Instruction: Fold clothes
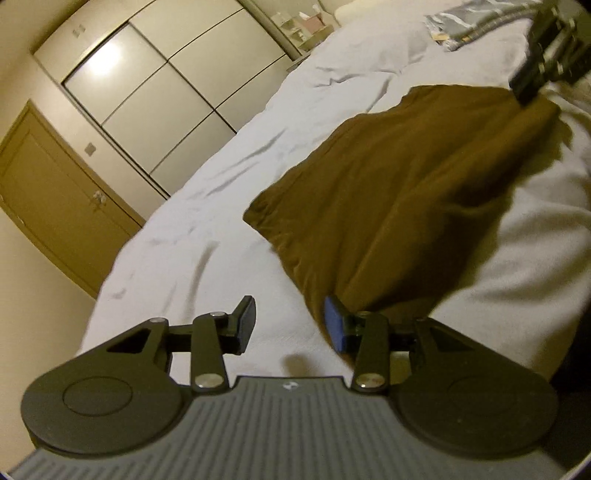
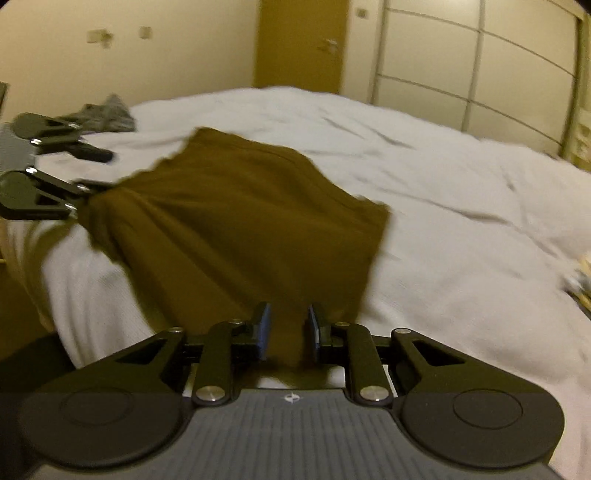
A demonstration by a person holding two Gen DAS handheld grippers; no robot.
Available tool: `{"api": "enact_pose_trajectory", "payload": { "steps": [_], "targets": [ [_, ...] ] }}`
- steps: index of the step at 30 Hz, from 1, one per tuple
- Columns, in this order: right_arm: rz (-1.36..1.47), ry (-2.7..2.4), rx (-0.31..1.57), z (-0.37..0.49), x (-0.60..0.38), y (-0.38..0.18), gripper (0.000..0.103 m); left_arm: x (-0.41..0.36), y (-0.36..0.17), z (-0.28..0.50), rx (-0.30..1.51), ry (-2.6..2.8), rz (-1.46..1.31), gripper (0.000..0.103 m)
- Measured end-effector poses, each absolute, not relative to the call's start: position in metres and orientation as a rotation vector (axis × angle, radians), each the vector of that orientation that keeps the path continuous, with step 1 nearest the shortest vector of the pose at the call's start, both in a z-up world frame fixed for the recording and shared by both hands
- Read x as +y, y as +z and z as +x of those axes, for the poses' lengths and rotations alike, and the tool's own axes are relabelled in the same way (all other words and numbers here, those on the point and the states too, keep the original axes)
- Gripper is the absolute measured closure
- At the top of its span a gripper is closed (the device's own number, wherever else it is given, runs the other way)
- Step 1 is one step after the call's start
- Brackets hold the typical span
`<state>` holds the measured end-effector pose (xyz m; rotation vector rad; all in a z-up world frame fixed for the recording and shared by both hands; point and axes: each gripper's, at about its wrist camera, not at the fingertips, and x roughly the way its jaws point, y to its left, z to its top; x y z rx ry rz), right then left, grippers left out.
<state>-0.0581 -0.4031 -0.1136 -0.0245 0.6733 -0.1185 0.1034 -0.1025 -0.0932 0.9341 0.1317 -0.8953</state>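
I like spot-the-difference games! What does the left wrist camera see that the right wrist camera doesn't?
Only the left wrist view shows a shelf with boxes and a shiny striped bundle at the far end of the bed. Only the right wrist view shows a dark grey garment on the bed and some marks on the wall. Both show the brown cloth spread on the white bed, the wardrobe and the brown door.
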Motion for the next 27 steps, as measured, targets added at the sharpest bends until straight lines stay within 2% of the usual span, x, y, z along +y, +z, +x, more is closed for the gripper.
{"api": "enact_pose_trajectory", "payload": {
  "steps": [1,2,4,5,6,7,12,14,16,19,22,24,26,27],
  "targets": [
    [-0.039,-0.133,0.669,-0.063,-0.401,-0.11,0.085,-0.099,-0.091,0.1,0.116,-0.896,0.95,0.065],
    [-0.054,-0.146,0.665,-0.068,-0.399,-0.107,0.081,-0.096,-0.089,0.091,0.081,-0.904,0.974,0.06],
    [-0.121,-0.118,0.633,-0.076,-0.383,-0.099,0.08,-0.089,-0.087,0.073,0.012,-0.953,1.017,0.049],
    [-0.158,-0.095,0.613,-0.08,-0.373,-0.095,0.074,-0.09,-0.088,0.062,-0.026,-0.979,1.056,0.045],
    [-0.195,-0.072,0.594,-0.084,-0.362,-0.091,0.067,-0.091,-0.089,0.052,-0.065,-1.005,1.097,0.045],
    [-0.235,-0.049,0.584,-0.086,-0.352,-0.091,0.065,-0.095,-0.092,0.044,-0.1,-1.023,1.141,0.044],
    [-0.322,0.025,0.57,-0.077,-0.319,-0.092,0.064,-0.122,-0.116,0.025,-0.199,-1.098,1.353,0.044],
    [-0.359,0.038,0.581,-0.072,-0.31,-0.094,0.064,-0.134,-0.129,0.029,-0.185,-1.108,1.449,0.054],
    [-0.415,0.043,0.601,-0.069,-0.302,-0.097,0.064,-0.141,-0.136,0.032,-0.193,-1.096,1.505,0.056],
    [-0.48,0.042,0.616,-0.064,-0.297,-0.105,0.063,-0.146,-0.145,0.03,-0.254,-1.075,1.565,0.054],
    [-0.548,0.046,0.635,-0.058,-0.294,-0.115,0.056,-0.144,-0.155,0.031,-0.339,-1.061,1.602,0.05],
    [-0.6,0.055,0.641,-0.052,-0.29,-0.123,0.055,-0.145,-0.159,0.033,-0.354,-1.075,1.616,0.059],
    [-0.643,0.063,0.646,-0.044,-0.288,-0.13,0.055,-0.146,-0.164,0.037,-0.343,-1.112,1.623,0.074],
    [-0.661,0.067,0.645,-0.042,-0.286,-0.132,0.055,-0.146,-0.167,0.037,-0.344,-1.126,1.626,0.076]
  ]
}}
